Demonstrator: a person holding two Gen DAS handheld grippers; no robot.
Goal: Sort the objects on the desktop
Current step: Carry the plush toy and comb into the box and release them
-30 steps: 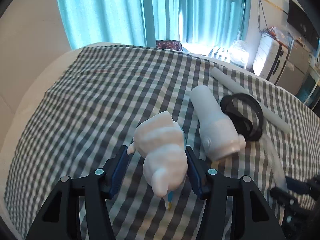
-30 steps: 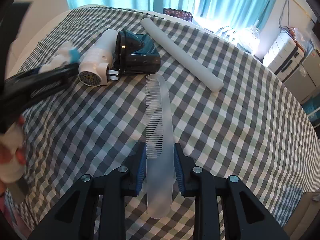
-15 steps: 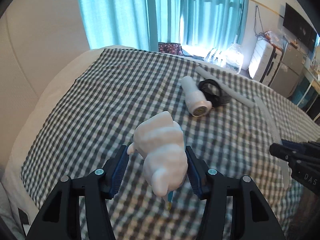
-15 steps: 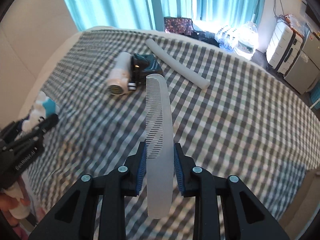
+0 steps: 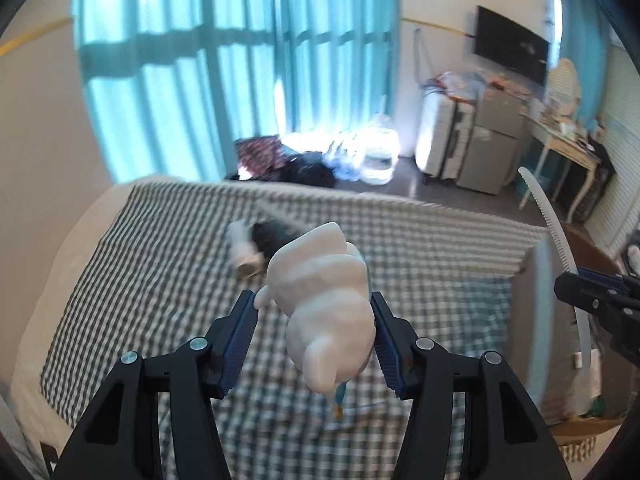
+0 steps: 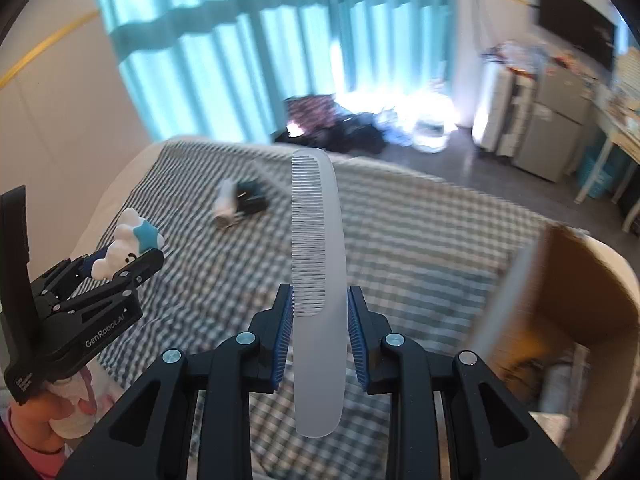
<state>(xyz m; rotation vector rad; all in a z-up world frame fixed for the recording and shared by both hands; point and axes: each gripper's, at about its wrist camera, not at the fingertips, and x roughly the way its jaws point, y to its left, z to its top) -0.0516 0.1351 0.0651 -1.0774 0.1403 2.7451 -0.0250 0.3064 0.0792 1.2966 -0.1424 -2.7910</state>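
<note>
Both claws are lifted above the bed: the left gripper (image 5: 314, 330) pinches a white cloud-shaped figurine (image 5: 322, 306) with a blue star, the right gripper (image 6: 319, 330) pinches a translucent white comb (image 6: 318, 280) standing up between its pads. Below them a grey-and-white checked bedspread (image 6: 400, 240) covers the bed, and far out on it lie a white plug adapter (image 6: 224, 208) touching a dark round object (image 6: 252, 198), both blurred. At the right edge stands an open cardboard box (image 6: 584, 304). Beyond hang teal curtains (image 5: 240, 60), with a white suitcase (image 5: 438, 138) and grey cabinet (image 5: 492, 148) against the far wall.
</note>
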